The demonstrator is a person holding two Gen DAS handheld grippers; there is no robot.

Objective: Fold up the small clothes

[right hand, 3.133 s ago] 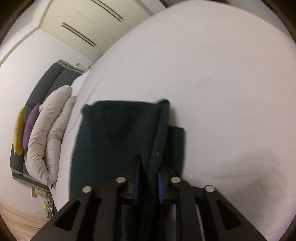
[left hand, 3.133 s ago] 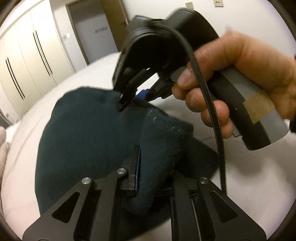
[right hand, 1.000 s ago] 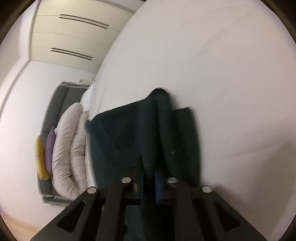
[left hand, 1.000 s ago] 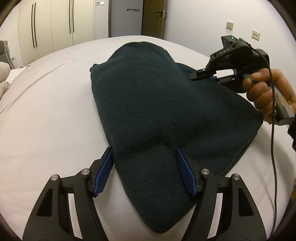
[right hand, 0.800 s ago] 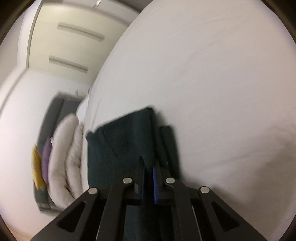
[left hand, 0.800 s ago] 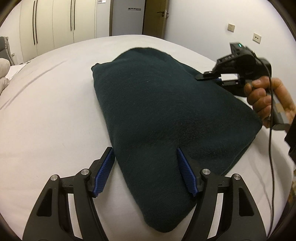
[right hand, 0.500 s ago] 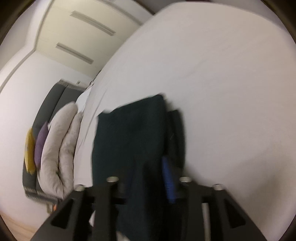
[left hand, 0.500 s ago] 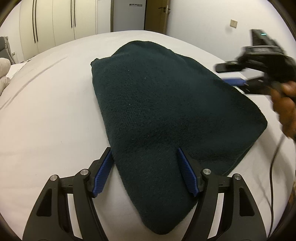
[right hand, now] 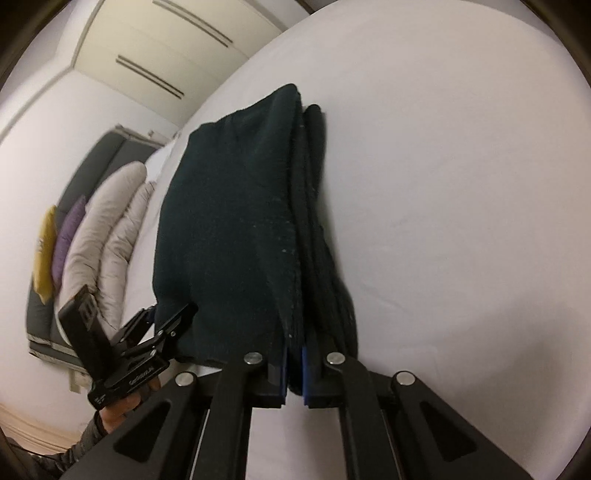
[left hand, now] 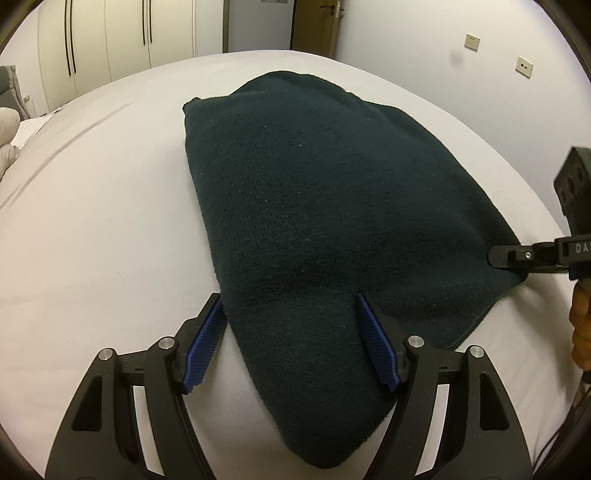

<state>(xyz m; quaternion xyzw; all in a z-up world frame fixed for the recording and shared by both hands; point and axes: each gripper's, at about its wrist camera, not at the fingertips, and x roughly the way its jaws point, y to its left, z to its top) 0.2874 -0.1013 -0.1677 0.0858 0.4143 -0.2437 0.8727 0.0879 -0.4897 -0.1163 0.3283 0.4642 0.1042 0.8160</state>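
Observation:
A dark green knit garment [left hand: 325, 206] lies folded on the white bed [left hand: 92, 229]. Its near corner lies between the blue pads [left hand: 205, 343] of my left gripper [left hand: 290, 339], whose jaws stand wide on either side of the cloth. My right gripper [right hand: 294, 369] is shut on the layered edge of the garment [right hand: 229, 229] at its near end. In the left wrist view the right gripper [left hand: 496, 257] meets the garment's right corner, with a hand behind it. The right wrist view shows the left gripper [right hand: 171, 321] at the garment's lower left corner.
Beige pillows [right hand: 110, 221] with a purple and a yellow cushion lean on a grey headboard at one end of the bed. White wardrobes [left hand: 110, 37] and a door [left hand: 314, 26] stand beyond the far side. Bare sheet surrounds the garment.
My right gripper let go of the garment's far right edge, moved along it toward the near right corner, opened briefly and shut on the edge there. The left gripper stayed put.

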